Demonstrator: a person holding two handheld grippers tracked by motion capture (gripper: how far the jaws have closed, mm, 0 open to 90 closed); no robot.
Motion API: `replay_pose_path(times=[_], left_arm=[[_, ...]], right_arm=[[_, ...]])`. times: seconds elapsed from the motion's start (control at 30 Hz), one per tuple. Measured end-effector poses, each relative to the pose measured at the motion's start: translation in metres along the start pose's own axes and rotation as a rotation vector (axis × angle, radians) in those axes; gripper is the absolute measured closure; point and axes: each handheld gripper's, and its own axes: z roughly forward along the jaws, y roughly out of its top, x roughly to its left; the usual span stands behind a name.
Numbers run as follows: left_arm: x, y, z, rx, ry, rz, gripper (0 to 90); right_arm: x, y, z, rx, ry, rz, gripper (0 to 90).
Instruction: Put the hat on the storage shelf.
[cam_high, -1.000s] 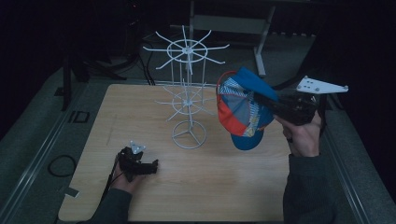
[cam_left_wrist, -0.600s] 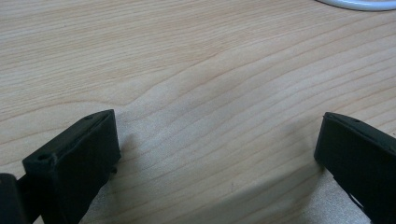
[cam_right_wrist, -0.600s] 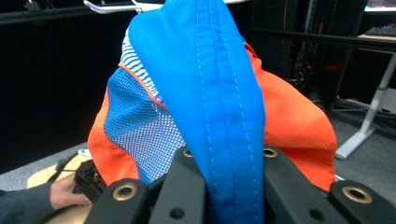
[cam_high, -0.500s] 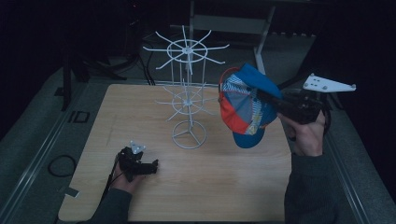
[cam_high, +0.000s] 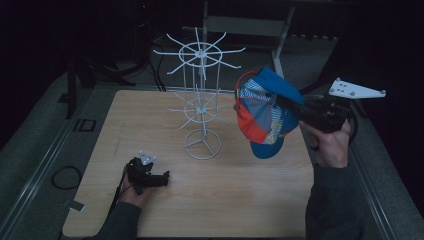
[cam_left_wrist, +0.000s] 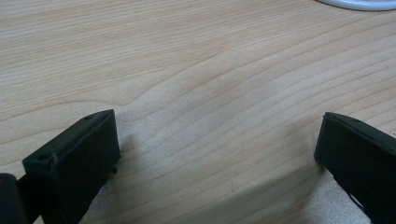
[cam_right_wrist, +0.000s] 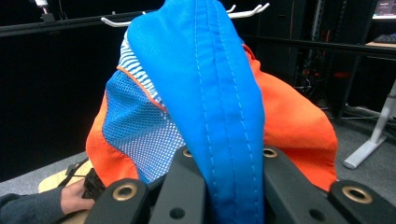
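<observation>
A blue, orange and striped mesh cap (cam_high: 265, 112) hangs in the air right of a white wire rack (cam_high: 201, 100), level with the rack's lower ring of hooks. My right gripper (cam_high: 292, 106) is shut on the cap's blue brim and comes in from the right. In the right gripper view the brim (cam_right_wrist: 210, 93) runs up between the two jaws of that gripper (cam_right_wrist: 224, 163), with rack hooks (cam_right_wrist: 243, 11) behind the cap. My left gripper (cam_high: 162, 180) rests low on the wooden table (cam_high: 240, 200) at the front left. It stands open (cam_left_wrist: 217, 154) over bare wood.
The rack's round base (cam_high: 202, 145) stands mid-table, and its rim (cam_left_wrist: 359, 3) shows ahead of the left gripper. A grey plate (cam_high: 356, 91) tops the right gripper. Dark floor, cables and a metal stand (cam_high: 245, 25) surround the table.
The right gripper has shifted slightly up and to the right with the cap in it. The left gripper has not moved.
</observation>
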Motion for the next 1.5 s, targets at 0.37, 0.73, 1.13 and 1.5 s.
replay_pose_path(times=[0.37, 0.73, 1.13, 1.5], left_arm=[[0.0, 0.0, 0.0, 0.0, 0.0, 0.0, 0.1], [0.0, 0.0, 0.0, 0.0, 0.001, 0.0, 0.1], [0.0, 0.0, 0.0, 0.0, 0.0, -0.001, 0.1], [0.0, 0.0, 0.0, -0.001, 0.0, -0.002, 0.1]], right_arm=[[0.003, 0.007, -0.003, -0.035, 0.03, 0.002, 88.0], [0.006, 0.016, -0.007, -0.083, 0.053, -0.005, 88.0], [0.002, 0.024, 0.013, -0.107, 0.065, 0.018, 88.0], [0.002, 0.008, 0.056, 0.081, 0.054, 0.021, 88.0]])
